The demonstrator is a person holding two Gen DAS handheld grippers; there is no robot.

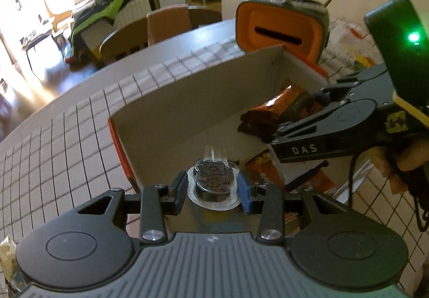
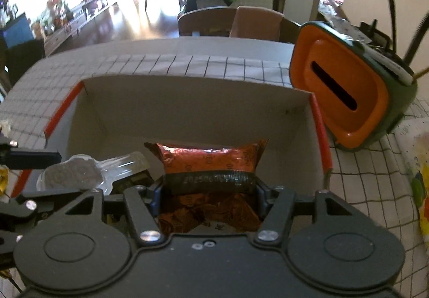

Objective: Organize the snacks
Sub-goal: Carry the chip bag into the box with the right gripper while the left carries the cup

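An open cardboard box (image 1: 187,89) with orange edges stands on the checked tablecloth; it also shows in the right wrist view (image 2: 187,110). My left gripper (image 1: 213,189) is shut on a clear plastic cup of dark snack (image 1: 213,180) and holds it over the box's near edge. That cup also shows in the right wrist view (image 2: 72,172), at lower left. My right gripper (image 2: 209,190) is shut on an orange foil snack packet (image 2: 211,161) inside the box. In the left wrist view the right gripper (image 1: 305,121) reaches in from the right with the packet (image 1: 273,110).
An orange and green container (image 1: 281,27) with a slot stands behind the box, holding brushes; it also shows in the right wrist view (image 2: 346,89). More orange packets (image 1: 264,172) lie in the box's near part. Chairs (image 2: 230,20) stand past the table's far edge.
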